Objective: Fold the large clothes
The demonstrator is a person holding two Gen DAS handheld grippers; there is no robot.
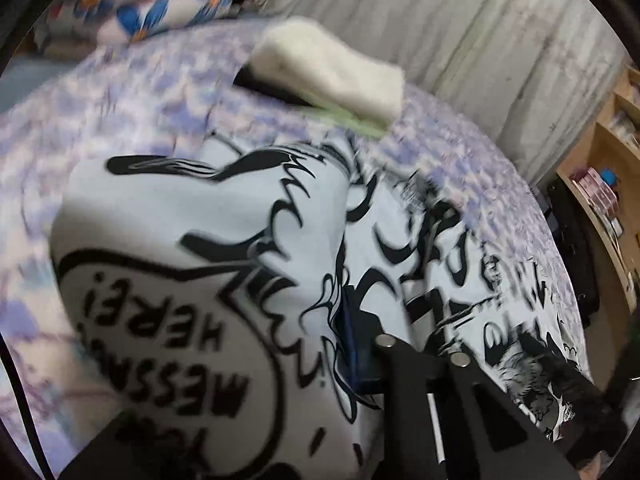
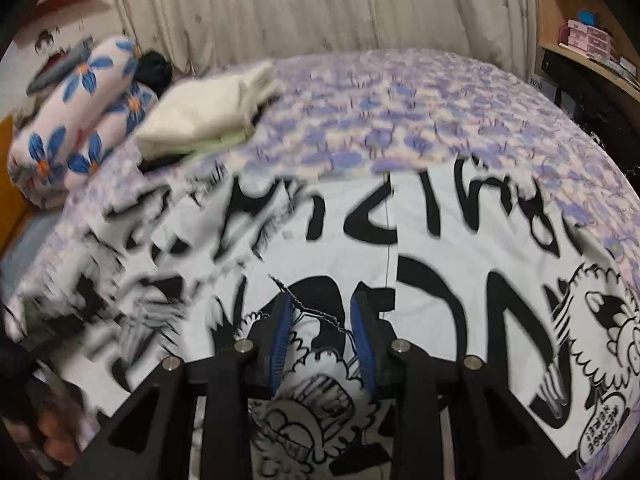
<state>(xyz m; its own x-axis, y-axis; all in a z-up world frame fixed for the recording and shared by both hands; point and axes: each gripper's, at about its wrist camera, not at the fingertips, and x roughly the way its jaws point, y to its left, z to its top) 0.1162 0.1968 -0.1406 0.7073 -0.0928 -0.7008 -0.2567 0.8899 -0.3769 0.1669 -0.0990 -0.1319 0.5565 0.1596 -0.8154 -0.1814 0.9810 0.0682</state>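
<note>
A left hand-held gripper (image 1: 362, 354) pinches a fold of the comic-print garment (image 1: 224, 248) above the bed (image 1: 132, 92). The right hand-held gripper (image 2: 323, 334), fingers spread, hovers over the cloth; carrying the fold across evenly would likely keep its edges aligned.

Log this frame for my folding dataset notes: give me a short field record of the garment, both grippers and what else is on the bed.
garment: white comic-print garment spread on the bed, one part raised in the left wrist view
left gripper: jaws shut on a fold of the garment
right gripper: jaws open above the garment, holding nothing
surface: purple floral bedsheet
other items: folded cream cloth pile; blue-flowered pillow
image quality: motion blur in both views
</note>
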